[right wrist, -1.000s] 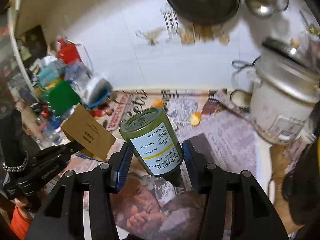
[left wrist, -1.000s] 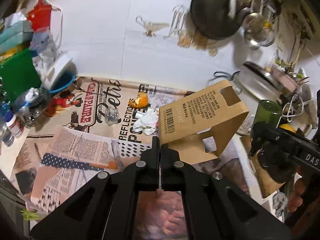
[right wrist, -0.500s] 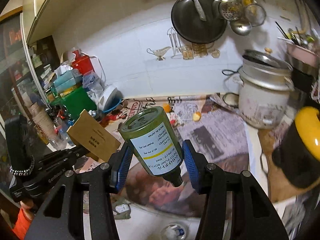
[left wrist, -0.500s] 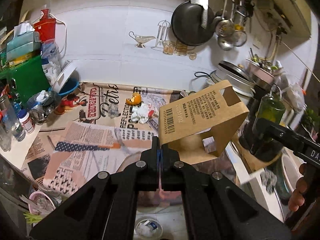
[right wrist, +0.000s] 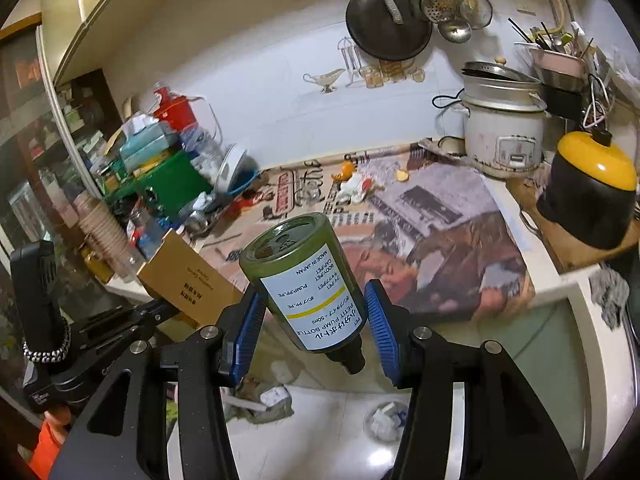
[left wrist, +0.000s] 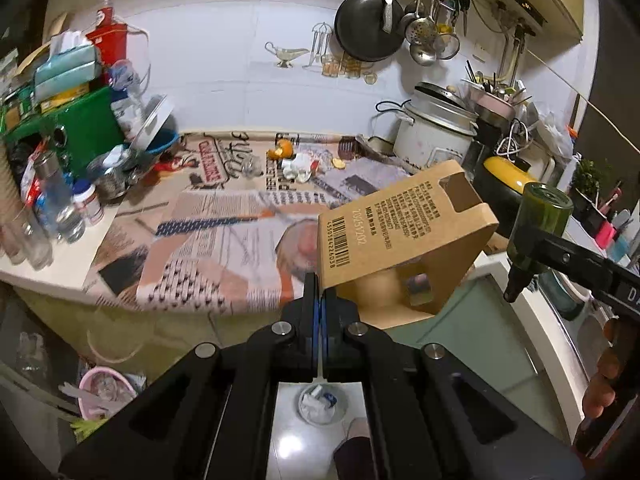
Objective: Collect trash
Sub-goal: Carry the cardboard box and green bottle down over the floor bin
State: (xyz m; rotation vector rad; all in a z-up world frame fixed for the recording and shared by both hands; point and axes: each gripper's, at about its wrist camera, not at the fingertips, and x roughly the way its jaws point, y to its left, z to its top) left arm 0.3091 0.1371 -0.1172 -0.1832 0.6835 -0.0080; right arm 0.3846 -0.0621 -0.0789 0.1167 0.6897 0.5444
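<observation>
Trash in hand: left gripper (left wrist: pixel 320 292) pinches carton (left wrist: pixel 404 232), right gripper (right wrist: pixel 316 320) clamps bottle (right wrist: pixel 308 284), both now pulled off counter (left wrist: pixel 60 268) toward floor bin (left wrist: pixel 320 404).

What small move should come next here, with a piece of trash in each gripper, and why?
Probably lower both grippers toward the small bin on the floor. The left gripper is shut on the cardboard sleeve, and the right gripper grips the green bottle; both are off the counter's edge, and the bin, already holding crumpled paper, shows low between the fingers in both views.
</observation>
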